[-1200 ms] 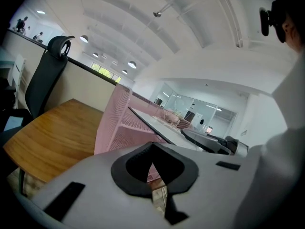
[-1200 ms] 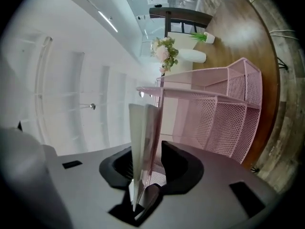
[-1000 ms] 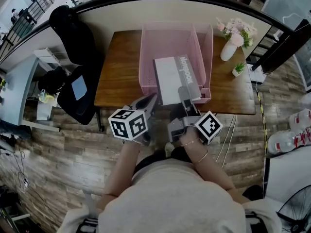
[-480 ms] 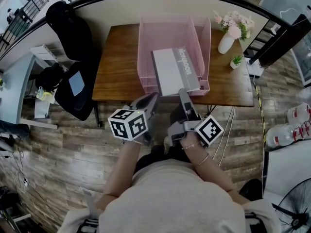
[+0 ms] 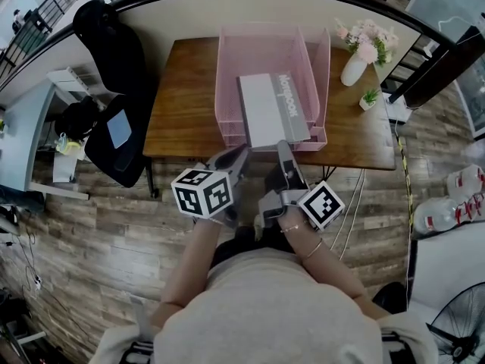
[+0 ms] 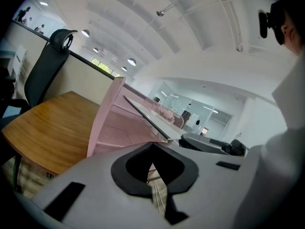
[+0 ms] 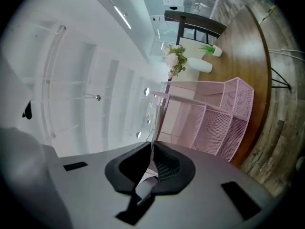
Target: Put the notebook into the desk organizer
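The grey notebook (image 5: 265, 111) lies flat in the pink mesh desk organizer (image 5: 227, 89) on the wooden table (image 5: 186, 105), its near end at the organizer's front lip. Both grippers hang off the table's front edge, close to the person's body. My left gripper (image 5: 239, 155) is shut and holds nothing; its view (image 6: 152, 144) shows the organizer (image 6: 112, 123) and the notebook's edge (image 6: 147, 118) ahead. My right gripper (image 5: 282, 149) points at the notebook's near end, apart from it. Its jaws (image 7: 152, 147) are closing, tips together, with nothing between them.
A white vase of pink flowers (image 5: 356, 63) and a small potted plant (image 5: 369, 98) stand at the table's right end. A black office chair (image 5: 114, 89) sits left of the table. A wall runs along the table's far side. Wood-plank floor lies below the grippers.
The right gripper's jaws went from wide around the notebook's near end to closed, and it drew back slightly toward the body. The left gripper stayed in place.
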A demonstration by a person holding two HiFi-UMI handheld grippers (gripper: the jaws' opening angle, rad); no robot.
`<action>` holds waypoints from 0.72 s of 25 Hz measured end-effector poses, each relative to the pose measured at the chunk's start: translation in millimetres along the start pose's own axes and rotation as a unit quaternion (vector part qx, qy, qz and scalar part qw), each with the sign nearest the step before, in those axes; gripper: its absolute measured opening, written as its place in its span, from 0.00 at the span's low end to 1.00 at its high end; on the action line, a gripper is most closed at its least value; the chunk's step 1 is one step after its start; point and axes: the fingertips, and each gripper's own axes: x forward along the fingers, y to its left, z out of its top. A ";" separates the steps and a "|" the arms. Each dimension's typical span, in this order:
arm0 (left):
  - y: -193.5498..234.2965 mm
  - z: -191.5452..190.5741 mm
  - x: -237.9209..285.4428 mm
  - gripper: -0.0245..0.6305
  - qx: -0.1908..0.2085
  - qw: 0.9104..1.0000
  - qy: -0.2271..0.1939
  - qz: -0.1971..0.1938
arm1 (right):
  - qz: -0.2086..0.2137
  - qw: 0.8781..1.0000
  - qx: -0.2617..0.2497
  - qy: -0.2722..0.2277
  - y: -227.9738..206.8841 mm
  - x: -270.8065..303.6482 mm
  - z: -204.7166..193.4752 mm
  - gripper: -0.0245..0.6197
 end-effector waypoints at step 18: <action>13.0 21.3 19.2 0.04 0.011 1.000 0.001 0.003 | -0.026 1.000 0.008 0.014 -18.5 39.0 2.1 0.18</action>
